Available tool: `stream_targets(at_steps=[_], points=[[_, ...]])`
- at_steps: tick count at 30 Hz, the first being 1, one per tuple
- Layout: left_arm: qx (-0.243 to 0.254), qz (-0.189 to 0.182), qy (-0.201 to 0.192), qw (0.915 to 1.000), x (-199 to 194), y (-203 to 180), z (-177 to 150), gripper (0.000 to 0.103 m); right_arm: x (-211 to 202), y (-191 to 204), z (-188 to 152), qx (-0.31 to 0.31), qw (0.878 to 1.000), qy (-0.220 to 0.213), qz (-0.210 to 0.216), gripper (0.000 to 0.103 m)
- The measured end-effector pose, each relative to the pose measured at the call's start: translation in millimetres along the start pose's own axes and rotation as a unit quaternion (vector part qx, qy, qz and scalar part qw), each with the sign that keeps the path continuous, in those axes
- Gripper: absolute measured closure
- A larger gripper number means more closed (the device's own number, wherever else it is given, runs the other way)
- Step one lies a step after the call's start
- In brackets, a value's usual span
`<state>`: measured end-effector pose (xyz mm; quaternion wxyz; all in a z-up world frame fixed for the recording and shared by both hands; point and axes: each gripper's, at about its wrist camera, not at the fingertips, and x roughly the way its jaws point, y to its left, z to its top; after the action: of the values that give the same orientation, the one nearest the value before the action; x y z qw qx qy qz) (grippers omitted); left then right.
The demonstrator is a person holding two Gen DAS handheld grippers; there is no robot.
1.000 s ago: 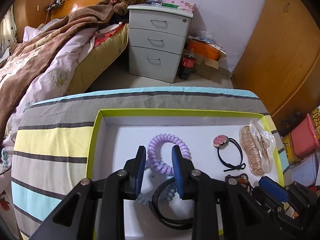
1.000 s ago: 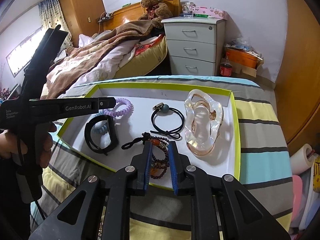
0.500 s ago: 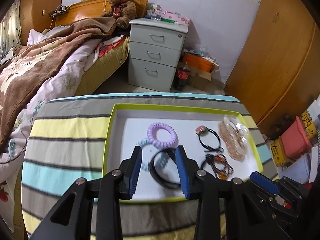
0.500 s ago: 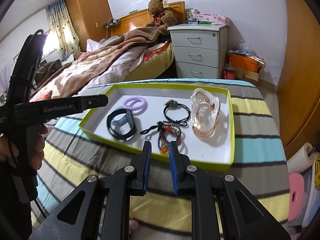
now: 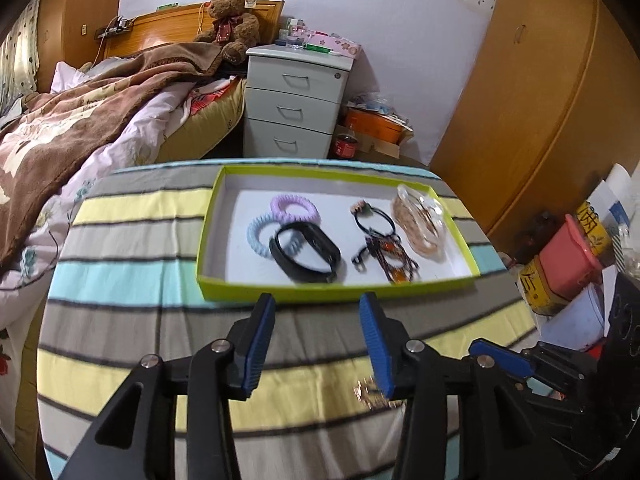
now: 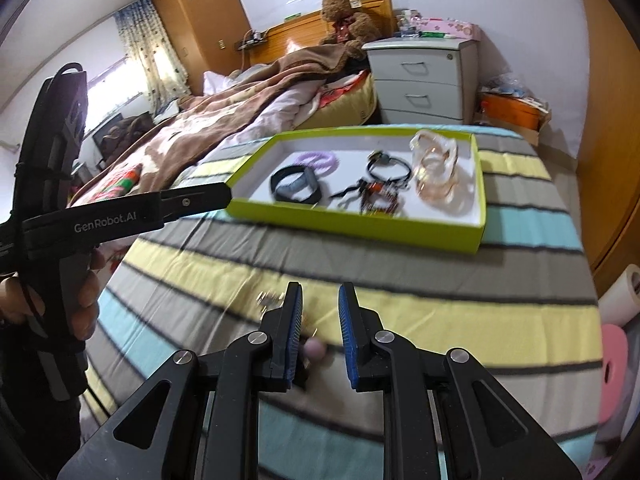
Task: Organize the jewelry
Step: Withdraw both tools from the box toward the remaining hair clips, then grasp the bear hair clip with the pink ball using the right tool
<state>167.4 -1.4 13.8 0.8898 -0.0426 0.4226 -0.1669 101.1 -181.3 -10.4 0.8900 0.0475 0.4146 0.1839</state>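
Note:
A green-rimmed white tray (image 5: 208, 240) (image 6: 360, 222) sits on the striped table. In it lie a purple coil hair tie (image 5: 295, 207), a blue coil hair tie (image 5: 258, 234), a black band (image 5: 306, 254) (image 6: 294, 187), a black elastic with a charm (image 5: 374, 220), a beaded bracelet (image 5: 394, 258) and a clear hair claw (image 5: 420, 220) (image 6: 436, 172). My left gripper (image 5: 318, 344) is open and empty, just short of the tray. My right gripper (image 6: 320, 330) is open above the cloth. A small gold piece (image 5: 368, 394) (image 6: 270, 300) and a pink bead (image 6: 314, 348) lie on the cloth near its fingers.
A bed (image 5: 80, 120) with a brown blanket stands to the left. A grey nightstand (image 5: 296, 104) is behind the table, wooden wardrobes (image 5: 540, 100) to the right. Boxes and tubs (image 5: 568, 256) crowd the floor at right.
Both grippers have pulled back from the tray toward the table's near edge. Both have opened wider. The tray's items have not moved.

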Motion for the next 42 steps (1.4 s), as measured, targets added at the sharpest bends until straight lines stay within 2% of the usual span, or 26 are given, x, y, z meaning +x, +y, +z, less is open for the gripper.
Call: stream_targets(at_steps=[1, 2, 12, 26, 27, 29, 33, 35, 42], points=[[-0.002, 0.000, 0.002, 1.0000, -1.1, -0.4, -4.0, 0.055, 0.4, 2.7, -3.8, -0.004, 1.000, 0.004, 0.005, 0.059], [-0.004, 0.000, 0.003, 1.0000, -1.8, 0.2, -7.5, 0.054, 0.8, 4.6, -5.5, -0.007, 1.000, 0.006, 0.007, 0.056], [-0.031, -0.001, 0.003, 0.9995, -15.2, 12.9, -34.5, 0.052, 10.7, 22.6, -23.7, -0.042, 0.999, 0.032, 0.004, 0.056], [-0.053, 0.001, 0.011, 0.9985, -17.5, 24.4, -53.2, 0.051, 34.3, 33.7, -27.9, -0.065, 0.995, 0.062, -0.030, 0.056], [-0.053, 0.000, 0.012, 0.9985, -17.3, 24.3, -53.7, 0.051, 35.1, 33.8, -28.5, -0.067, 0.995, 0.063, -0.033, 0.056], [-0.052, 0.000, 0.013, 0.9986, -17.3, 23.5, -54.5, 0.051, 35.6, 33.4, -28.9, -0.071, 0.995, 0.060, -0.044, 0.066], [-0.055, 0.003, 0.015, 0.9984, -16.5, 24.5, -55.4, 0.051, 34.5, 30.2, -28.9, -0.067, 0.995, 0.058, -0.047, 0.071], [-0.054, 0.004, 0.017, 0.9984, -15.6, 23.9, -55.7, 0.051, 33.8, 28.5, -29.0, -0.065, 0.995, 0.056, -0.051, 0.079], [-0.048, 0.004, 0.023, 0.9986, -11.0, 18.7, -54.8, 0.051, 28.3, 22.9, -31.5, -0.053, 0.997, 0.050, -0.035, 0.083]])
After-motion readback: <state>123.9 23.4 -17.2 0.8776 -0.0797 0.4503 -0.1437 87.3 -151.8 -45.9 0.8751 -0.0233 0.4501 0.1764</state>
